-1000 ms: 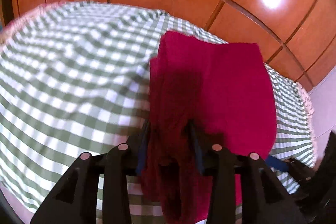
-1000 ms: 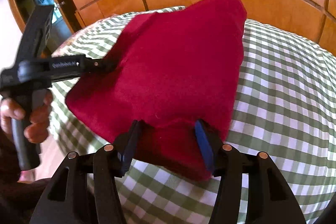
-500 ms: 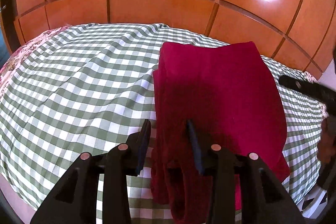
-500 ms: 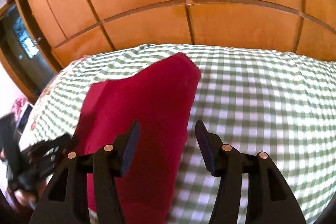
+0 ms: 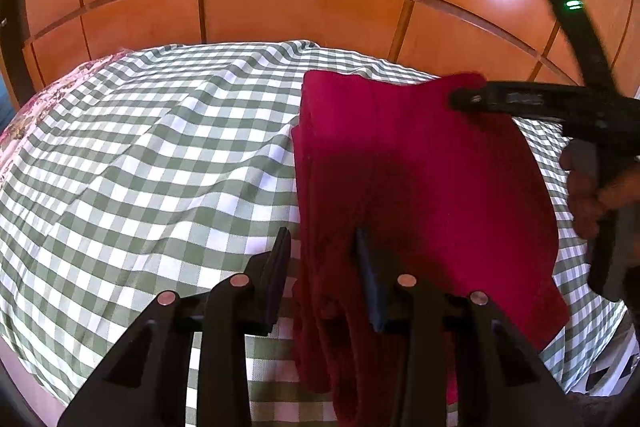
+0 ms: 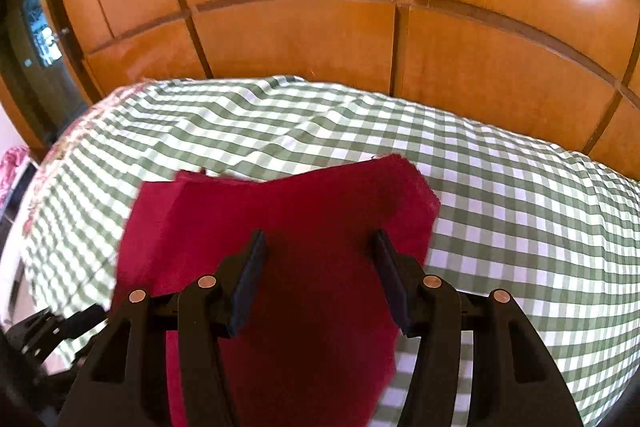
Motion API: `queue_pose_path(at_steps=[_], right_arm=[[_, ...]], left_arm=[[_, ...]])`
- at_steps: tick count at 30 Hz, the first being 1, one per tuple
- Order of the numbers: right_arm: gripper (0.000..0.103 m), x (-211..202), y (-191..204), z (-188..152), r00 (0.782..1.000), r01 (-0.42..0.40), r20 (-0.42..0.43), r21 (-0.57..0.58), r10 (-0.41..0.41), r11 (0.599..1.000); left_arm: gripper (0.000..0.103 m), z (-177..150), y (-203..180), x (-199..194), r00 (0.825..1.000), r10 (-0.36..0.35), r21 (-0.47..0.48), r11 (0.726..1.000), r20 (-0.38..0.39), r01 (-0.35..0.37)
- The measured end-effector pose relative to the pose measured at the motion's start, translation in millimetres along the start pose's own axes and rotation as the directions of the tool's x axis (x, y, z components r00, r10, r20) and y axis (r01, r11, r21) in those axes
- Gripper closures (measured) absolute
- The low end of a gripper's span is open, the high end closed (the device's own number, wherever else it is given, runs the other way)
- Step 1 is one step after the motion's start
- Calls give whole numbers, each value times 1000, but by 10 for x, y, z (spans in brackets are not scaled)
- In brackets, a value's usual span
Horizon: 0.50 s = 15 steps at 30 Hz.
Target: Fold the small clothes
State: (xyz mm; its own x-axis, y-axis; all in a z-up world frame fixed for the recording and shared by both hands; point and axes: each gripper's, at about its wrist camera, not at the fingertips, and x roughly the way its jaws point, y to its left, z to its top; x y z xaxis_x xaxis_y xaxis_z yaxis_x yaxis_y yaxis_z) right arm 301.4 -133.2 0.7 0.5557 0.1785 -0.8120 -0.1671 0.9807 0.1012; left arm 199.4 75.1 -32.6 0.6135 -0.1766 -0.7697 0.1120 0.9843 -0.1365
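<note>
You are holding two grippers over a red cloth (image 5: 420, 187) that is lying on a green and white checked bedspread (image 5: 160, 155). Your left gripper (image 5: 322, 267) is sitting with its fingers apart, straddling the bunched near edge of the cloth, which is hanging between and below the fingers without being pinched. Your right gripper (image 6: 318, 275) is also spread wide, with both fingers hovering over the cloth and nothing clamped; in the left view its tip is reaching the far right corner of the cloth, though you cannot tell whether it is touching. The cloth is looking soft, light and limp, probably fleecy, so it is likely going to sag and drag rather than hold a shape; a corner or a doubled edge is probably the best place to grip, taking all layers at once. Ahead of the fingers, the bedspread is offering open room, wrinkled in places. A brown wooden panelled wall (image 6: 300, 27) is rising beyond its far edge. The near edge of the bed is falling away just under your left fingers.
</note>
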Motion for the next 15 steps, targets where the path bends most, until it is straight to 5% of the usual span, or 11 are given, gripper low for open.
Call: queue_pose_path(at_steps=[4, 9, 15], right_arm=[[45, 488, 39, -92, 994, 23, -103, 14, -21, 1000], [44, 468, 57, -130, 997, 27, -74, 0, -27, 1000], [24, 79, -131, -137, 996, -87, 13, 107, 86, 990]], left_arm=[[71, -59, 35, 58, 1000, -2, -11, 1000, -6, 2], [70, -81, 36, 60, 1000, 4, -26, 1000, -2, -4], [65, -97, 70, 32, 1000, 7, -52, 999, -7, -7]])
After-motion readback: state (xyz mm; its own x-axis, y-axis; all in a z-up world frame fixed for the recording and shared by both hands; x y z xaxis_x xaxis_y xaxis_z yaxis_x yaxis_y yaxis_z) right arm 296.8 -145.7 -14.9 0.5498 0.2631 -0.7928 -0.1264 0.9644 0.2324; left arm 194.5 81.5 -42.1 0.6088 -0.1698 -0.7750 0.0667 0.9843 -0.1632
